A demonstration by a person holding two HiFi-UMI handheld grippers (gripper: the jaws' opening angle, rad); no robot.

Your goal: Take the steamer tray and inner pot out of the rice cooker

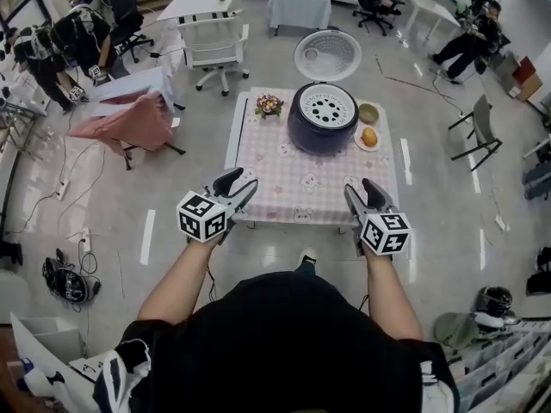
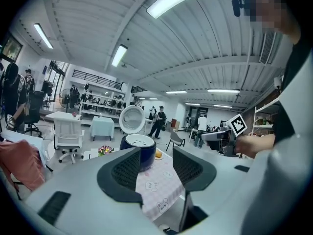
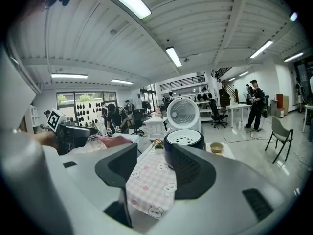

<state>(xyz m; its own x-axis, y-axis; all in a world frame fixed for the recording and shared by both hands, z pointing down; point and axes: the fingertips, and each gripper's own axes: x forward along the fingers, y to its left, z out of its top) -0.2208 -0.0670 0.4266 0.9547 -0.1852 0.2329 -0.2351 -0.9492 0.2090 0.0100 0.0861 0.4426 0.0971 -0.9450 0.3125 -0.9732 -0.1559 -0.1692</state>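
Tray (image 1: 325, 107), white and perforated, sits in the mouth of the dark blue cooker (image 1: 301, 136), whose round lid (image 1: 328, 55) stands thrown back behind it; the pot beneath is hidden by it. The cooker stands on the far half of the counter (image 1: 284, 192), on a pink checked cloth (image 1: 301, 183) printed with small bear faces. To its left is a little bunch of flowers (image 1: 269, 104); to its right are a small bowl (image 1: 362, 110) and a plate (image 1: 359, 143) carrying something orange. Readable print comes down to the black-and-white square codes on the cubes (image 1: 201, 217) of the left tool (image 1: 241, 179) and right tool (image 1: 363, 188). Both tools hover at the counter's near edge, one toward each corner, pointing at the cooker and well short of it. Both are released: jaws apart, nothing gripped, and in each gripper view the cooker shows far off in the gap between them.
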